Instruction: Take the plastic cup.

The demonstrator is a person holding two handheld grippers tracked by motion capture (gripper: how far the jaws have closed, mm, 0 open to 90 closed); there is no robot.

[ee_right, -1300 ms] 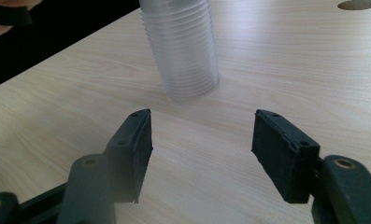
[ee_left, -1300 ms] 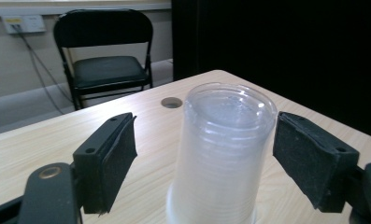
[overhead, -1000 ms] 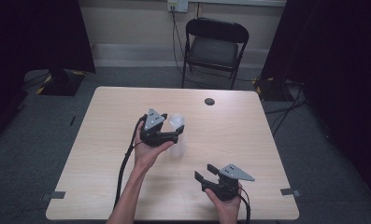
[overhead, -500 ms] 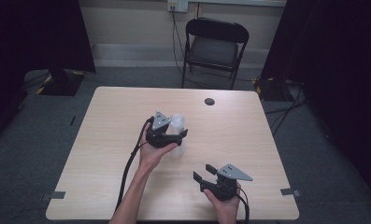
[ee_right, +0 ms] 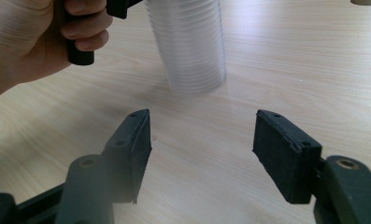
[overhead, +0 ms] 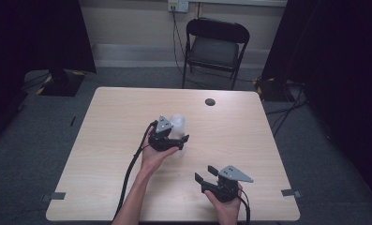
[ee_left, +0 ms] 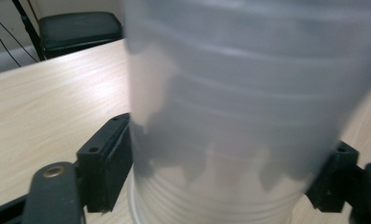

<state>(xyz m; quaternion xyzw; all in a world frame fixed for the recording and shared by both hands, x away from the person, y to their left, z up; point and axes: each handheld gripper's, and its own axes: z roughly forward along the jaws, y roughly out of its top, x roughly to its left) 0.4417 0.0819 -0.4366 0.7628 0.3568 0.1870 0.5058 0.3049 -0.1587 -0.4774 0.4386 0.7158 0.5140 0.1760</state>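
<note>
A stack of translucent plastic cups [overhead: 178,122] stands on the wooden table [overhead: 104,140] near its middle. My left gripper [overhead: 180,132] reaches across from the left and has the stack between its jaws. In the left gripper view the cups [ee_left: 248,102] span the whole gap of that gripper [ee_left: 220,177], and both pads [ee_left: 109,161] lie against the wall. These jaws have just been closing on the stack. My right gripper [overhead: 204,173] rests open near the front edge; in its own view the right gripper [ee_right: 202,140] holds nothing, and the cups [ee_right: 190,46] stand beyond it.
A small dark round disc [overhead: 210,101] lies near the table's far edge. Behind the table stands a black folding chair [overhead: 216,47]. The left gripper's cable [overhead: 130,173] runs along the forearm toward the front edge.
The left gripper has sunk lower beside the cup stack and its jaws have narrowed around it. The right gripper has stayed where it was.
</note>
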